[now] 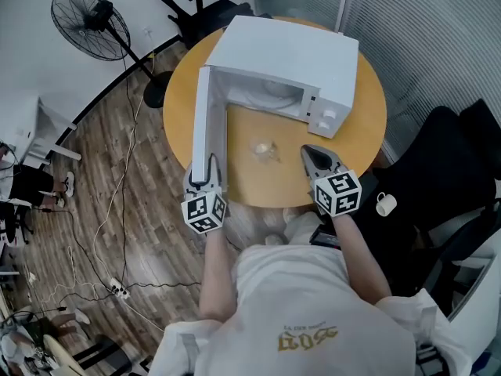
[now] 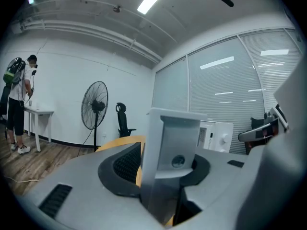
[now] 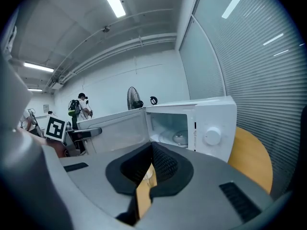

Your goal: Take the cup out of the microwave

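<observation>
A small clear cup (image 1: 267,150) stands on the round wooden table (image 1: 368,131), in front of the white microwave (image 1: 290,61). The microwave's door (image 1: 205,116) hangs open to the left. My left gripper (image 1: 203,175) is shut on the door's outer edge; in the left gripper view that edge (image 2: 168,147) fills the gap between the jaws. My right gripper (image 1: 310,153) hovers just right of the cup, shut and holding nothing. In the right gripper view the jaws (image 3: 150,152) point at the open microwave (image 3: 211,123), where only the glass turntable (image 3: 180,138) shows inside.
A standing fan (image 1: 90,22) and an office chair (image 1: 192,6) are on the floor behind the table. A black chair (image 1: 438,178) stands at the right with a white mug (image 1: 386,204) by it. Cables and a power strip (image 1: 117,290) lie on the floor at left.
</observation>
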The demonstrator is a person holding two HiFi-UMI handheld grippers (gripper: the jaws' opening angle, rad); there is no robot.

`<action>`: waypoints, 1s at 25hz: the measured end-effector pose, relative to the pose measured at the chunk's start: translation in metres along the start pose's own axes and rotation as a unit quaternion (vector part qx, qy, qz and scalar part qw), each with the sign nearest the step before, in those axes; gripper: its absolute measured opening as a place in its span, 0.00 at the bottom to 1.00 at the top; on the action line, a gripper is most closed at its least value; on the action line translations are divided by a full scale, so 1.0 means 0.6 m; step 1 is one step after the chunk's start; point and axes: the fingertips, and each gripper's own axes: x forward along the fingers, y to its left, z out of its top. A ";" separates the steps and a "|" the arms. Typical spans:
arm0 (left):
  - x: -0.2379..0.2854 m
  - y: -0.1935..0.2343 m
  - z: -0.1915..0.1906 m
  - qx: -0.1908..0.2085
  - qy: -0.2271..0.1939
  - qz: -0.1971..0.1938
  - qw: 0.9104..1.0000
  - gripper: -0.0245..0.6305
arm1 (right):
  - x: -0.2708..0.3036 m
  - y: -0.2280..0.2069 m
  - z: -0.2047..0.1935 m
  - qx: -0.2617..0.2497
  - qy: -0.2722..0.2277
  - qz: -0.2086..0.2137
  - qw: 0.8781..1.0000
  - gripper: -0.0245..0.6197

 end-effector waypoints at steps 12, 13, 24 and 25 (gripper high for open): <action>-0.002 0.002 -0.001 -0.001 0.005 -0.002 1.000 0.32 | -0.005 0.010 0.008 -0.012 -0.005 -0.014 1.000 0.05; -0.003 0.002 -0.001 -0.001 0.004 -0.002 1.000 0.32 | -0.005 0.009 0.007 -0.012 -0.005 -0.015 1.000 0.05; -0.003 0.002 -0.002 0.001 0.006 -0.002 1.000 0.31 | -0.005 -0.003 0.003 -0.001 -0.005 -0.019 1.000 0.05; -0.003 0.002 -0.002 0.001 0.006 -0.002 1.000 0.31 | -0.005 -0.003 0.002 0.000 -0.005 -0.019 1.000 0.05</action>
